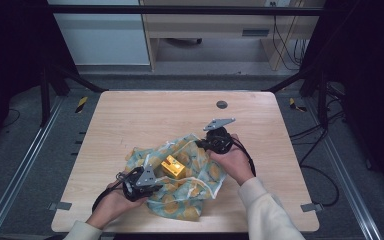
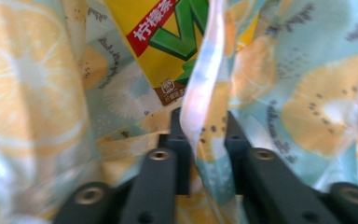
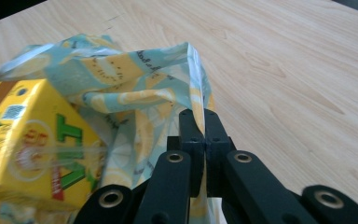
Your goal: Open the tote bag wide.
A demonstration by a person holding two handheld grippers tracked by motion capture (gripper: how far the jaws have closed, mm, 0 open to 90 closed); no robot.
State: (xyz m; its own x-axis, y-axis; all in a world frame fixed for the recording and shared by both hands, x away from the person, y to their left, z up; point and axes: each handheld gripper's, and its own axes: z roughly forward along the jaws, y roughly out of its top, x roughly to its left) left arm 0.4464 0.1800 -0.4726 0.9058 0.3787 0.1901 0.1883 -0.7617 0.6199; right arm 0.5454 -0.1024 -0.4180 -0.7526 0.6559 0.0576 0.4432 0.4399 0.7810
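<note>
Two grippers each pinch the lemon-print cloth (image 1: 190,180) lying near the table's (image 1: 130,115) front edge: left gripper (image 2: 204,126) and right gripper (image 3: 198,122), jaws clamped on folds. The yellow drink carton (image 1: 173,167) sits mid-cloth. Wrapping seems underway; next, draw both folds over the carton.

A pale wooden tabletop (image 1: 145,115) with rounded corners stands on grey carpet (image 1: 25,165). At 12 o'clock sit a light wood desk (image 1: 205,22) and a white cabinet panel (image 1: 100,37). Black frame bars (image 1: 180,10) cross overhead; cables (image 1: 320,165) trail at 3 o'clock. The edges lie in shadow.
</note>
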